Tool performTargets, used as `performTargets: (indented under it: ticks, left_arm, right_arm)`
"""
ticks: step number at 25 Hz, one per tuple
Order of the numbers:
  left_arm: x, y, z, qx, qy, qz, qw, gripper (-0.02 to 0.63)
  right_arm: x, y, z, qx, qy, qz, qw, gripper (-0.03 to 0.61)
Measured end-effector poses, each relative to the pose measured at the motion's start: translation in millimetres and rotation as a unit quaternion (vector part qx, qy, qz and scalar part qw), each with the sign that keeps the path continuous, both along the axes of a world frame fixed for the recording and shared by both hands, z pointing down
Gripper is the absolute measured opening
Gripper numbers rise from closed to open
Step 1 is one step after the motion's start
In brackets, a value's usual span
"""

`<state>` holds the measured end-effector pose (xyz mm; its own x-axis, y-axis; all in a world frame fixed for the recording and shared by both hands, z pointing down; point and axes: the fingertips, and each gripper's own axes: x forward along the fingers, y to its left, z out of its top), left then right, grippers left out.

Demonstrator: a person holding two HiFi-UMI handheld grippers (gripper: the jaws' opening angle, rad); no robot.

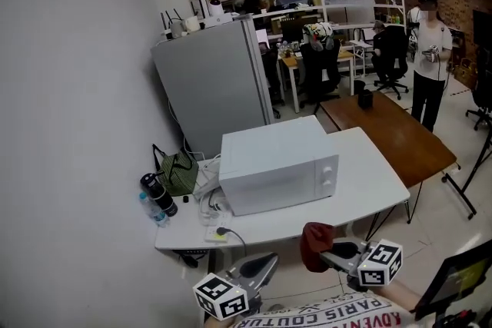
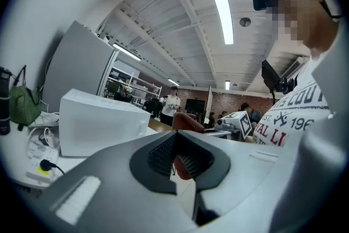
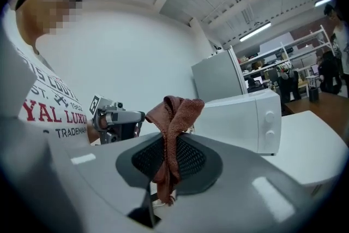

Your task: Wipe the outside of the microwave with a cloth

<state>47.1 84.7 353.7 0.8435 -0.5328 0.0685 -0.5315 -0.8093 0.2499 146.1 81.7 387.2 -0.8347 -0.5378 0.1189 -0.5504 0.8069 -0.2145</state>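
A white microwave (image 1: 278,164) stands on the white table (image 1: 369,165), its door and two knobs facing the front edge; it also shows in the left gripper view (image 2: 98,123) and the right gripper view (image 3: 245,120). My right gripper (image 3: 169,156) is shut on a reddish-brown cloth (image 3: 172,117), held below the table's front edge (image 1: 327,251); the cloth (image 1: 314,244) bunches out past the jaws. My left gripper (image 1: 257,269) hangs to its left, jaws shut with nothing between them (image 2: 175,156). Both grippers are well short of the microwave.
Left of the microwave lie a green bag (image 1: 177,171), a dark bottle (image 1: 158,194), a water bottle (image 1: 154,211) and a power strip (image 1: 217,230) with cables. A grey refrigerator (image 1: 211,84) stands behind. A brown table (image 1: 400,136) adjoins on the right; a person (image 1: 430,57) stands beyond.
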Motion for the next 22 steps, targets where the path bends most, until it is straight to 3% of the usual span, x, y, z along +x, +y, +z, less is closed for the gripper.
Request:
performTargets:
  ticks: [8,22]
  left_arm:
    - [-2,22,-19,0.024,-0.005,-0.013,0.9996,0.006]
    - [5,29,-12,0.016,-0.015,-0.025,0.9994,0.006]
  right_arm:
    - [-1,22,-18,0.022,0.003,-0.006,1.000,0.041]
    - [11,25,-11,0.018,0.006,-0.006,1.000,0.041]
